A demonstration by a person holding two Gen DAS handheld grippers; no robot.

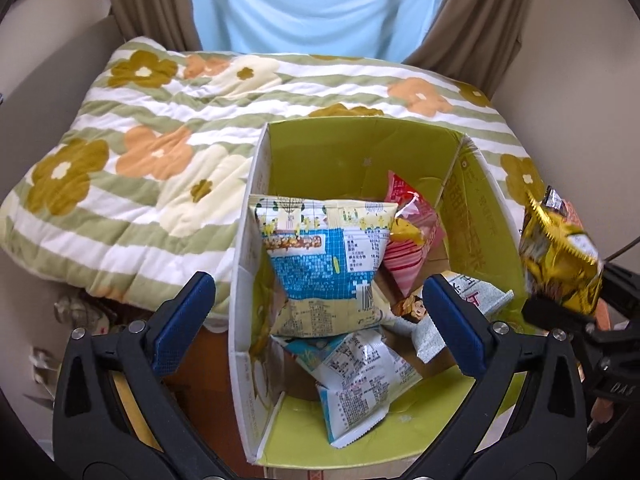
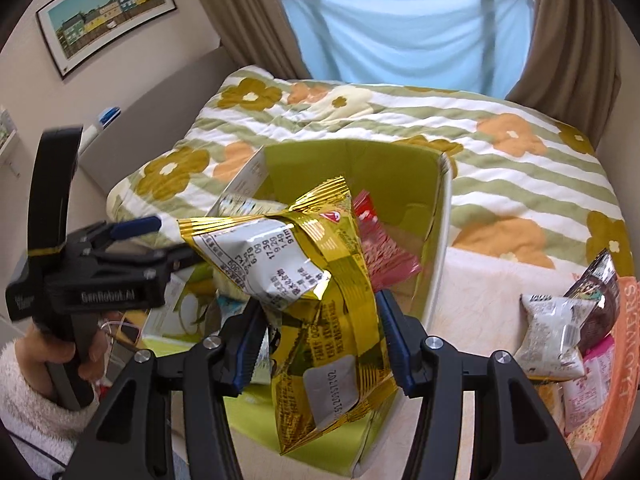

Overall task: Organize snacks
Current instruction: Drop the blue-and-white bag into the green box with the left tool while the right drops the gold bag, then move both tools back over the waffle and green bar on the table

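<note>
My right claw (image 2: 320, 344) is clamped on a gold snack bag (image 2: 316, 300), held over the near right edge of the green box (image 2: 360, 168). My left claw (image 1: 316, 320) is spread wide with nothing in it, above the box (image 1: 360, 148), over the blue-and-white bag (image 1: 320, 264) inside. Pink packet (image 1: 404, 256) behind that bag, another white packet (image 1: 360, 372) below it. Box sits on a flowered quilt (image 1: 160, 140). More snack packets (image 2: 560, 332) lie to the right of the box.
</note>
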